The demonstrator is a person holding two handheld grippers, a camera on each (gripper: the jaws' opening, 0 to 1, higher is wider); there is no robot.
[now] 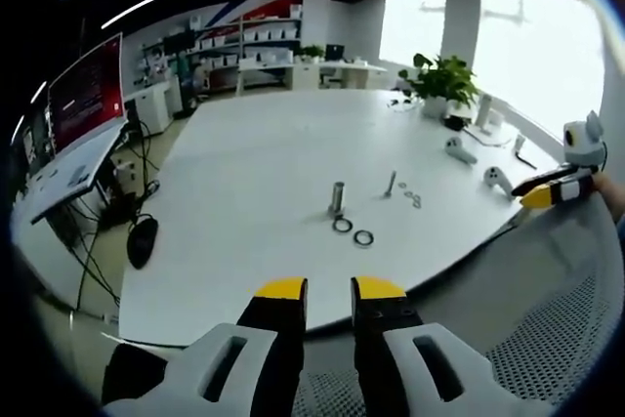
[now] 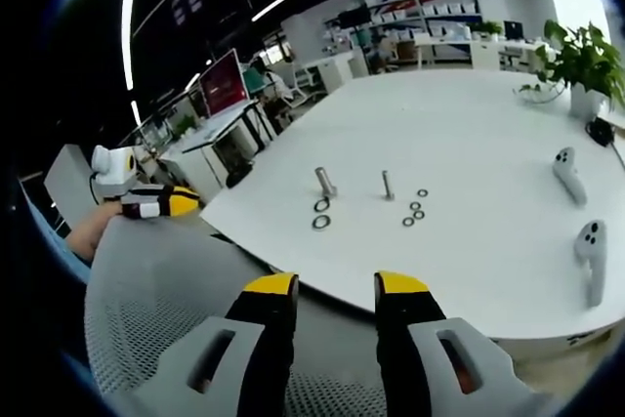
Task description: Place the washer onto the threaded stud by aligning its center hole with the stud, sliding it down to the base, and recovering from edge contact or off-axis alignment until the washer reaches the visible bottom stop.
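A thick metal stud [image 1: 337,197] [image 2: 324,183] stands upright on the white table [image 1: 264,163] [image 2: 469,124]. Two large dark washers [image 1: 342,225] [image 2: 321,205] lie flat just in front of it. A thinner threaded stud [image 1: 392,183] [image 2: 387,185] stands to its right, with several small washers [image 1: 410,197] [image 2: 415,210] beside it. My left gripper [image 1: 329,290] is open, holds nothing and hovers short of the table's near edge; it also enters the right gripper view [image 2: 161,202] from the left. My right gripper [image 2: 335,285] is open and holds nothing; it shows at the right of the left gripper view [image 1: 562,187].
A grey mesh chair back [image 1: 557,339] [image 2: 166,290] lies between the grippers and the table edge. Two white handheld controllers [image 2: 566,173] [image 1: 459,150] and a potted plant [image 1: 444,80] [image 2: 586,65] sit at the table's right. Desks with monitors [image 1: 83,95] stand to the left.
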